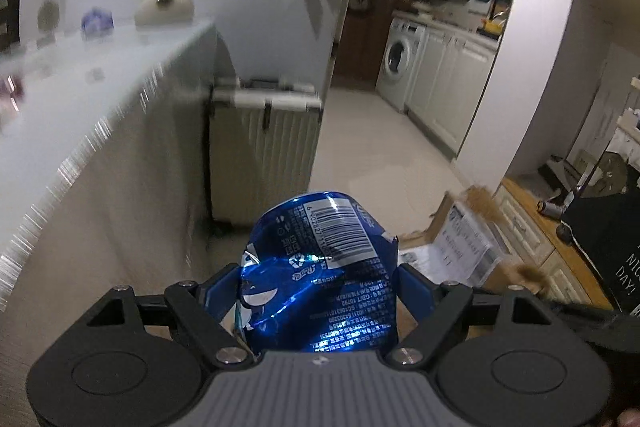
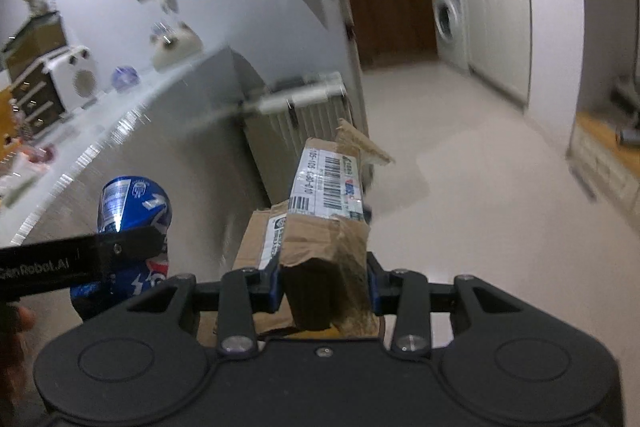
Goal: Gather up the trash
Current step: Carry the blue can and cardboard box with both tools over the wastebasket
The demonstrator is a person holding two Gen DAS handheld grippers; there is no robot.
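Our left gripper (image 1: 320, 291) is clamped on a crushed blue can (image 1: 320, 267), its blue pads pressing the dented sides. The can sticks out forward beyond the fingers, over the pale floor (image 1: 380, 155) beside the white counter (image 1: 100, 99). On its side we see a white barcode label and rows of small white print, too fine for us to read, plus a white cartoon figure near the left pad.

Our right gripper (image 2: 326, 283) is closed narrow on a crumpled cardboard box (image 2: 320, 211), gripped at its near end so that the rest rises forward and up between the fingers. A white shipping label with barcodes and digits runs along the top; the digits are too blurred for us to make out. One torn flap pokes out at the far tip.

From the right wrist view, the can (image 2: 132, 203) sits to the left of the box, well apart from it, held by the left gripper's black finger, which bears the lettering "GenRobot.AI", the first letters partly cut off.

At the right edge of the left view hangs a black bag (image 1: 612, 235) with white writing that ends in "DAY!". We cannot see what is inside it.
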